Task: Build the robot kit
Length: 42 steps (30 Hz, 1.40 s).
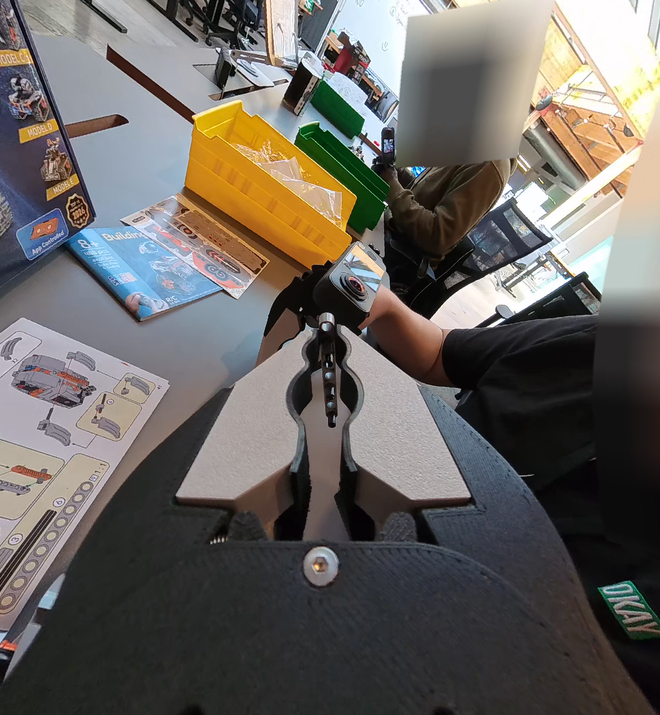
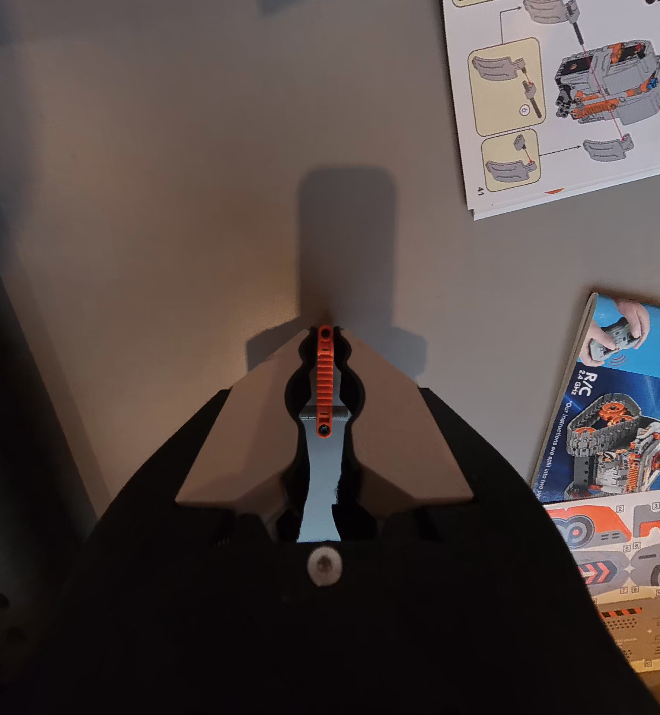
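My left gripper (image 1: pixel 326 334) is shut on a thin black beam with holes (image 1: pixel 328 381), held edge-on above the grey table (image 1: pixel 135 162); a small silver cylinder (image 1: pixel 326 322) shows at its tip. Just beyond it, the other gripper with its camera (image 1: pixel 349 280) is held in a person's hand. My right gripper (image 2: pixel 325 329) is shut on an orange toothed rack piece (image 2: pixel 324 381), held edge-on above the grey table (image 2: pixel 166 193), tips pointing down at it. An open instruction sheet lies to the left in the left wrist view (image 1: pixel 49 445) and top right in the right wrist view (image 2: pixel 568 96).
A yellow bin (image 1: pixel 262 185) with clear plastic bags and green bins (image 1: pixel 340 162) stand further back. A blue booklet (image 1: pixel 138 267), a sticker sheet (image 1: pixel 204 243) and a dark blue toy box (image 1: pixel 15 135) lie left. A seated person (image 1: pixel 448 197) is beyond the table. About 20 cm separates my left fingertips from my right.
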Each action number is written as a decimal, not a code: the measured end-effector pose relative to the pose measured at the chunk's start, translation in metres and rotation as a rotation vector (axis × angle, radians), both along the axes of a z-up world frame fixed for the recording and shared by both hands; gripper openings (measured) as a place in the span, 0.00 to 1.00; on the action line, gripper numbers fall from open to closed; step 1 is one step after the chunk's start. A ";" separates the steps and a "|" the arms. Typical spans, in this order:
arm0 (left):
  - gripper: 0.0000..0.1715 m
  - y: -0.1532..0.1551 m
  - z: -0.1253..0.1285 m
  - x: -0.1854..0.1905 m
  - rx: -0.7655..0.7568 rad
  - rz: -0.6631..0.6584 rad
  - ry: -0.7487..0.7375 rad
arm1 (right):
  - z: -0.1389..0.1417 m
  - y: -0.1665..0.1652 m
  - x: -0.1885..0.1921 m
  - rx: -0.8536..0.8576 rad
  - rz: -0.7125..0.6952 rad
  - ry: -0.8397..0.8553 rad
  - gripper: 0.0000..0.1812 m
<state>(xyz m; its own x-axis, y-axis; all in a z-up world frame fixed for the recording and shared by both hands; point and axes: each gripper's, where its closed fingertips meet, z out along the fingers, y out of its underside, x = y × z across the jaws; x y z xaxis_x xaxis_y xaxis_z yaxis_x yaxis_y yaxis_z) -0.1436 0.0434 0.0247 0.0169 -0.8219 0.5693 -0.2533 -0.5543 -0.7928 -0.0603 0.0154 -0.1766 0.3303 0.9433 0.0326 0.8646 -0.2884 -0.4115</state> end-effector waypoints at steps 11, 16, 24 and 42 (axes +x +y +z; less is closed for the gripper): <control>0.03 -0.009 0.018 0.003 -0.037 -0.074 -0.139 | 0.111 0.014 -0.029 0.042 -0.081 0.711 0.03; 0.02 -0.010 0.014 0.011 -0.044 -0.080 -0.122 | 0.193 0.018 -0.013 -0.174 -0.158 1.375 0.03; 0.03 -0.017 0.004 0.033 -0.043 -0.121 -0.084 | 0.209 0.021 -0.001 -0.371 -0.159 1.637 0.03; 0.03 0.005 0.015 -0.001 0.064 0.041 -0.087 | 0.189 0.043 -0.001 -0.318 -0.309 1.688 0.03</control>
<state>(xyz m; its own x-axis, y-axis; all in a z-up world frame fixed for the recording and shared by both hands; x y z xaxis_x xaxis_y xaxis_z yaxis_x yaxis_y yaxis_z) -0.1449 0.0486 0.0401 0.0043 -0.8560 0.5169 -0.1596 -0.5109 -0.8447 -0.0616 0.0586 0.0125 -0.0427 0.7451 -0.6656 -0.5148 -0.5874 -0.6244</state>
